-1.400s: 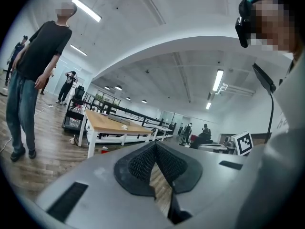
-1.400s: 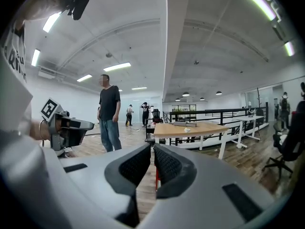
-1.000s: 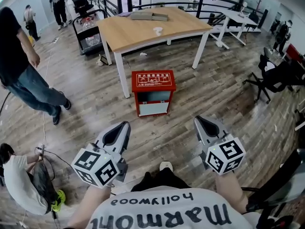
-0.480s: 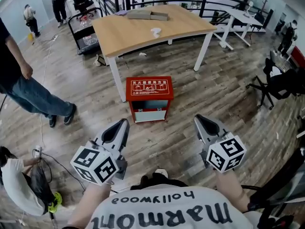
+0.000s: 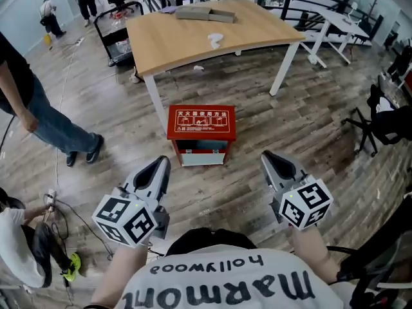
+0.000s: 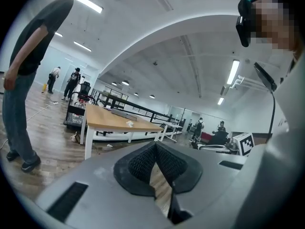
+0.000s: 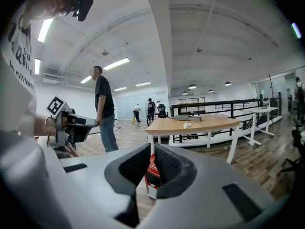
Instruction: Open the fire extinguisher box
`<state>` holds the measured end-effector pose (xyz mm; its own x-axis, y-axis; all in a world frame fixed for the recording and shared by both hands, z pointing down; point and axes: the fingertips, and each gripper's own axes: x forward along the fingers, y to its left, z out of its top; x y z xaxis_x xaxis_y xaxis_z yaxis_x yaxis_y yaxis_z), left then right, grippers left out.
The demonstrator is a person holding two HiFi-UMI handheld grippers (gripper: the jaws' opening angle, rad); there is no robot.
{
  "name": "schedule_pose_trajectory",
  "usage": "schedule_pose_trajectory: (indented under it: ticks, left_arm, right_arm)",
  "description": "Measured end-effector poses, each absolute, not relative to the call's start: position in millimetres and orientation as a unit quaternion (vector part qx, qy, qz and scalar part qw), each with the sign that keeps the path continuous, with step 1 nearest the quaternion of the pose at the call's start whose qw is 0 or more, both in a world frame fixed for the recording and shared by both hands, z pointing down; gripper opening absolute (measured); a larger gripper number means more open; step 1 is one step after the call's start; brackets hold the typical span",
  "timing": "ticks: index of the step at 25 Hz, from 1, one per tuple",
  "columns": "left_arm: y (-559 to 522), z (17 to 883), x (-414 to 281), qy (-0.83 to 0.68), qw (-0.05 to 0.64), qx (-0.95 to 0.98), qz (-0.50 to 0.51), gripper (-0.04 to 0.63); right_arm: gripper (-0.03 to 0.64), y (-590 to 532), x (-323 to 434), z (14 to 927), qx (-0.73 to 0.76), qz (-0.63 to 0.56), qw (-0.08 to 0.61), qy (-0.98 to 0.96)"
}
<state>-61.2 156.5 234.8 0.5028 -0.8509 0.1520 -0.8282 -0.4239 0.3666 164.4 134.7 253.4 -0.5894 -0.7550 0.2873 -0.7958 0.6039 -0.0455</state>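
- The fire extinguisher box (image 5: 201,134) stands on the wood floor (image 5: 290,127), just beside a white leg of the wooden worktop (image 5: 193,34). Its red, white-printed top faces up.
- The left gripper (image 5: 162,162) is held short of the box and apart from it, its fingers (image 6: 140,166) pressed together on nothing.
- The right gripper (image 5: 268,157) is level with it, also clear of the box. Its fingers (image 7: 169,163) are all but together and empty, with the box showing beyond them.

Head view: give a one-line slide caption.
Shut and empty, the left gripper and right gripper point toward the red fire extinguisher box on the floor by the wooden table.
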Motion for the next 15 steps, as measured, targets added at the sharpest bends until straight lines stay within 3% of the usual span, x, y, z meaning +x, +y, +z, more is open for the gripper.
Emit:
schedule_pose_trajectory:
  ticks: [15]
  left_arm:
    - [52.7, 258.4, -69.5, -0.477, 0.22, 0.851, -0.006, 0.006]
  right_arm:
    - [0.015, 48.4, 157.1, 291.5, 0.452, 0.113, 0.163, -0.87]
